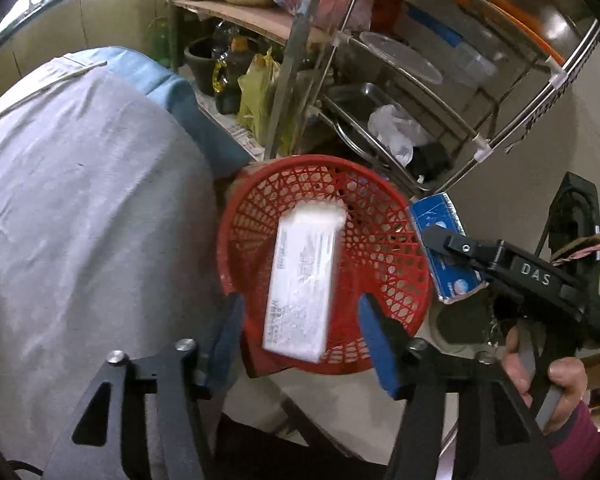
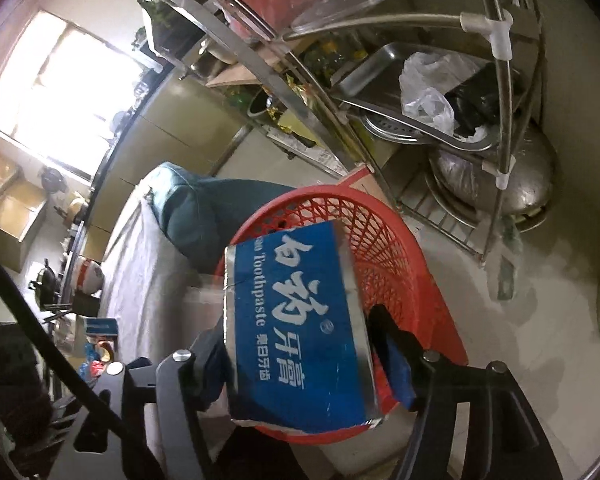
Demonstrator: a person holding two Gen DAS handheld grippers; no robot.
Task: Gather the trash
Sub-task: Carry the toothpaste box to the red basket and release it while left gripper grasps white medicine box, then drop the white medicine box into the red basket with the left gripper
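Red basket (image 1: 384, 248) sits on pale floor (image 2: 540, 312), next to steel rack (image 2: 496, 184).

Right claw body (image 1: 534, 276): white letters "DAS" on the black housing, seen from the left wrist.
Blue toothpaste box (image 2: 296, 328): English word "Toothpaste" in white, preceded by a cut-off "ao"; large white Chinese characters, with "牙膏" legible, and a small ® mark beside them.
White box (image 1: 304, 276): dark print along its sides, too blurred to read.
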